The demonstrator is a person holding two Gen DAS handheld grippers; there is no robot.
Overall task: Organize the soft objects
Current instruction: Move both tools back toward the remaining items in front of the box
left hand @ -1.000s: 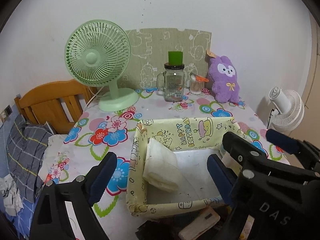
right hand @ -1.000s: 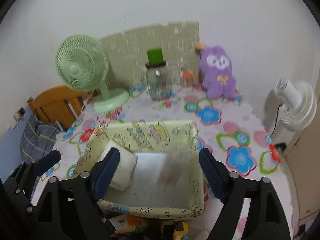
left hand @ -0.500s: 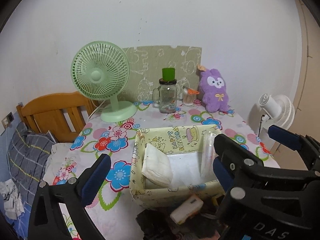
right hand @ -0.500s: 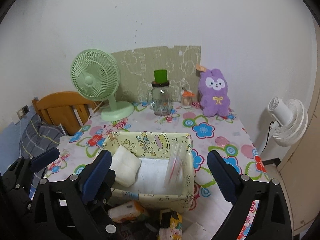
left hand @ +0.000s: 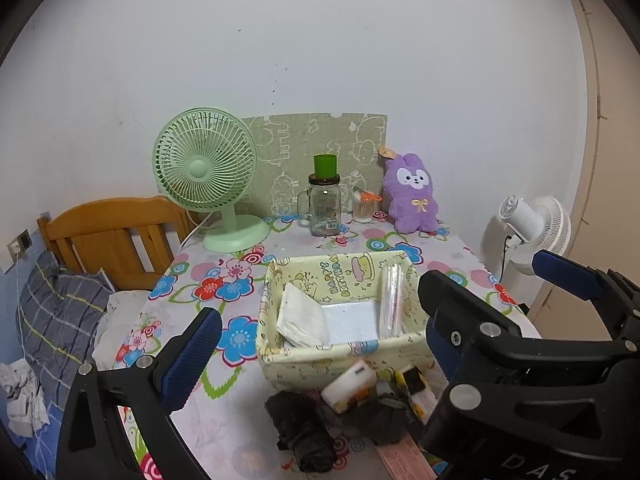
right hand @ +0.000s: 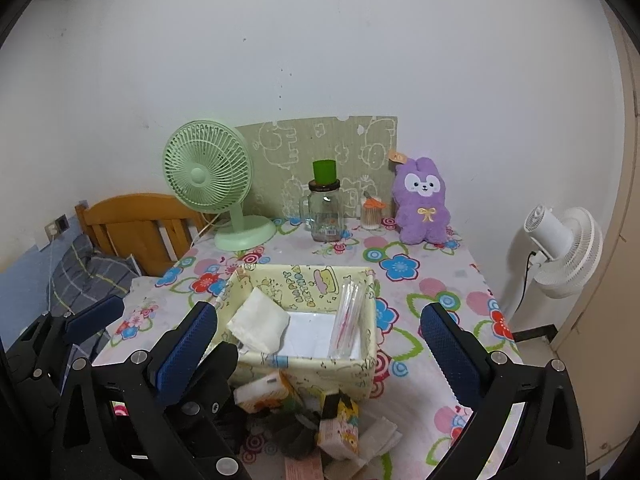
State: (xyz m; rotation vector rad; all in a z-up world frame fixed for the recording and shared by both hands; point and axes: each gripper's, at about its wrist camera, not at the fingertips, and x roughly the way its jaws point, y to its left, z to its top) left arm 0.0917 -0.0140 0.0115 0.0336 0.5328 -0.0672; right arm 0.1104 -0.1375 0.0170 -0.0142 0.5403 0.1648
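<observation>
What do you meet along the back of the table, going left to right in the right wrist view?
Green desk fan → glass jar with green cap → small cup of cotton swabs → purple plush bunny.
</observation>
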